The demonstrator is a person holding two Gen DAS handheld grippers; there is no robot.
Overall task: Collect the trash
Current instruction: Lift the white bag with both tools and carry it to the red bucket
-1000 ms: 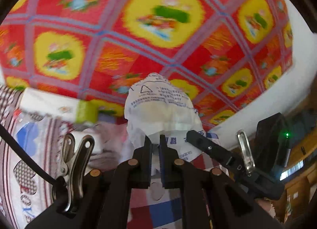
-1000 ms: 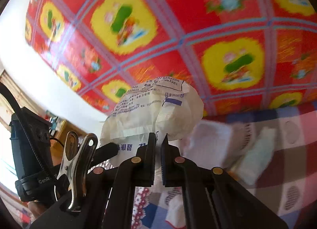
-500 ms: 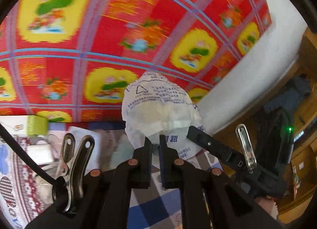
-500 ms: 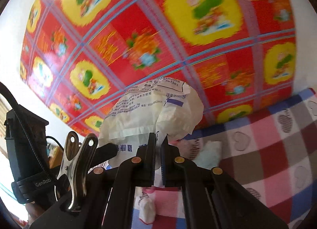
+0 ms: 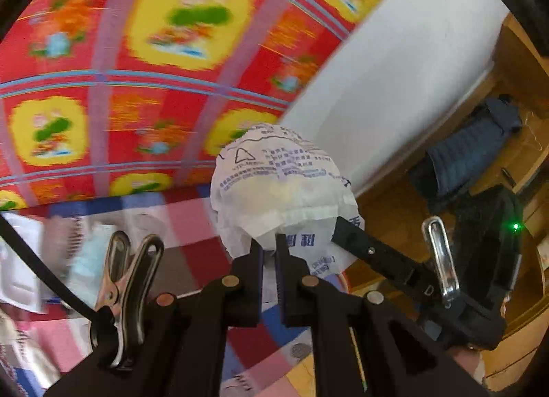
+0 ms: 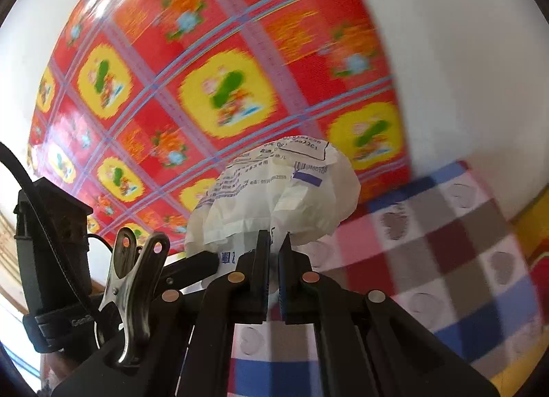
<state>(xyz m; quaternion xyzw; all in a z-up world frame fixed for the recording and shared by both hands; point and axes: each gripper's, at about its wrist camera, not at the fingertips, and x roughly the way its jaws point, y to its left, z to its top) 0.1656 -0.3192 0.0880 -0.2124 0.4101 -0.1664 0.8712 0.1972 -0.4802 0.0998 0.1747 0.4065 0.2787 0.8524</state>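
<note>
In the left wrist view, a blurred pale blue packet [image 5: 90, 256] and white wrappers [image 5: 17, 266] lie on the checked bedcover [image 5: 192, 222] at the far left. Behind it hangs a red and yellow patterned cloth [image 5: 137, 64], with a white wall [image 5: 405, 64] to its right. The left tongs [image 5: 269, 242] are pinched nearly closed on the lower edge of a crumpled white printed bag [image 5: 278, 187], which bulges above the tips. Right of the bag, the other gripper's black finger reaches its edge, and a dark blue garment [image 5: 473, 153] lies on the wooden floor [image 5: 514, 349].

In the right wrist view, the same bag [image 6: 281, 198] sits just above the right tongs [image 6: 273, 246], also clamped almost fully together on its lower edge. So 2 tongs hold 1 bag, lifted above the checked bedcover [image 6: 446, 253].
</note>
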